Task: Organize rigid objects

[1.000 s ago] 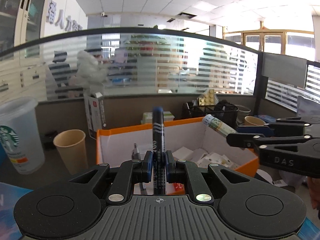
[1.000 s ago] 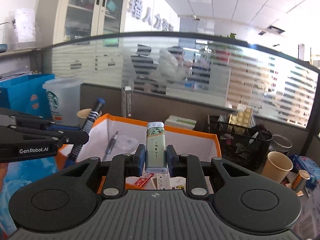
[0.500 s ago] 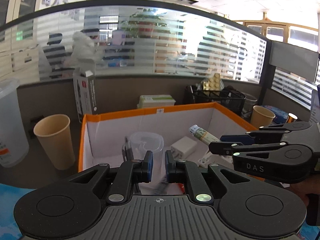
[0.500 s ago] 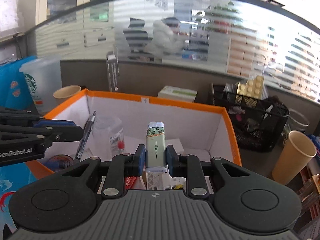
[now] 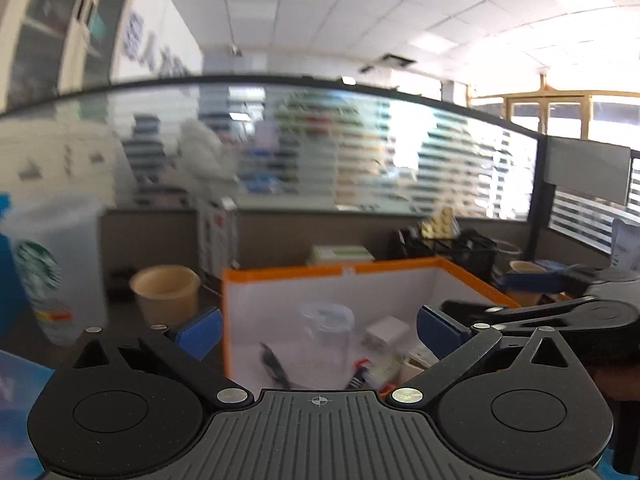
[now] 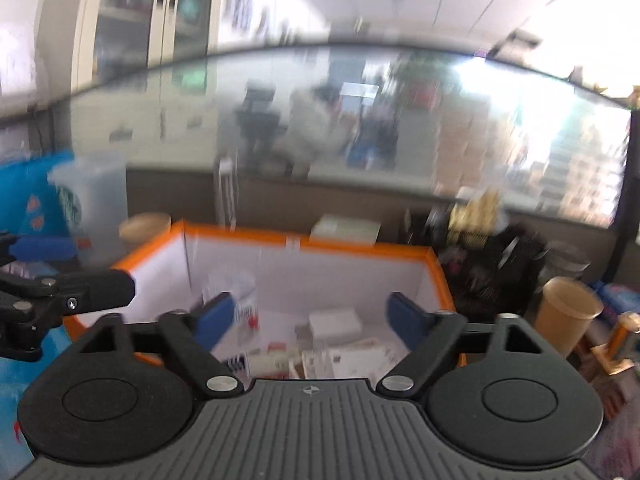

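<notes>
— Both grippers?
— Left gripper [image 5: 318, 330] and right gripper [image 6: 308, 316] are opening, nothing between my jaws. Dark pen [image 5: 274, 364] lies inside the orange-rimmed box [image 5: 332, 270], below-ahead, nearer my left, pointing away.

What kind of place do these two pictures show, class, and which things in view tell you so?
Most likely an open-plan office: a striped frosted-glass partition, a white tiled ceiling, and a black mesh desk organiser beside an orange-rimmed white storage box.
</notes>
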`<state>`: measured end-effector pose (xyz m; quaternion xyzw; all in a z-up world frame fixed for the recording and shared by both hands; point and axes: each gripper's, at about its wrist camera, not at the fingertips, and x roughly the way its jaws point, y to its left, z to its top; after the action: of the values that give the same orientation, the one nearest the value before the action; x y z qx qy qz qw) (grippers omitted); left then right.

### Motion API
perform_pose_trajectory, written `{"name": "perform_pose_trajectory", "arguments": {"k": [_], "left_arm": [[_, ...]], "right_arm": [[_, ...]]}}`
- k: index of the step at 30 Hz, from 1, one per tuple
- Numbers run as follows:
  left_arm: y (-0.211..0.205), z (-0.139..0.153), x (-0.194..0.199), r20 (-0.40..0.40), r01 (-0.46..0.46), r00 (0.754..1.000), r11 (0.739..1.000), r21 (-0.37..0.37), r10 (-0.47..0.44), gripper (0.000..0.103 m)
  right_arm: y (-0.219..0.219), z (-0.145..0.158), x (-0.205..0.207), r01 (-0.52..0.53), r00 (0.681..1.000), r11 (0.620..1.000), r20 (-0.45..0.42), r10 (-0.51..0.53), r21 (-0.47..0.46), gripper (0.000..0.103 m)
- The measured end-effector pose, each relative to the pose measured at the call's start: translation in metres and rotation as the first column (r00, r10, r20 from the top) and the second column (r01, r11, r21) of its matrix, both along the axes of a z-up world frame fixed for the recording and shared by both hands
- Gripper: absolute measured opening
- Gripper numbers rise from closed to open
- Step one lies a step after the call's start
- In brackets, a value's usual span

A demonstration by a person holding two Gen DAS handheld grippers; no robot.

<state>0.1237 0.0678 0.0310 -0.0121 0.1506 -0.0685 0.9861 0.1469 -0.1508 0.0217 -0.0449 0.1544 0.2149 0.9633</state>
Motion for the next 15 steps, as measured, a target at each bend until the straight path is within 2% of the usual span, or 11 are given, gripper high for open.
{"name": "perform_pose_trajectory", "arguments": {"k": [1, 4, 12, 15], "left_arm": [[0.001, 0.001, -0.002, 0.017, -0.018, 1.000, 1.000, 0.008, 0.017, 0.103], [0.004, 0.001, -0.005, 0.058, -0.084, 0.995, 0.996, 0.007, 0.084, 0.103], [0.014, 0.011, 0.014, 0.040, -0.083, 0.996, 0.997, -0.007, 0.083, 0.103], [0.023, 0.018, 0.018, 0.053, -0.110, 0.992, 0.992, -0.056, 0.113, 0.103]], "right_arm": [[0.000, 0.001, -0.010, 0.025, 0.998, 1.000, 0.050, -0.026, 0.017, 0.103], [0.005, -0.002, -0.028, 0.069, 0.984, 0.997, 0.160, -0.074, 0.035, 0.103], [0.009, -0.001, -0.028, 0.102, 0.975, 0.994, 0.194, -0.106, 0.031, 0.103], [0.011, 0.002, -0.022, 0.123, 0.967, 0.991, 0.218, -0.131, 0.052, 0.103]]}}
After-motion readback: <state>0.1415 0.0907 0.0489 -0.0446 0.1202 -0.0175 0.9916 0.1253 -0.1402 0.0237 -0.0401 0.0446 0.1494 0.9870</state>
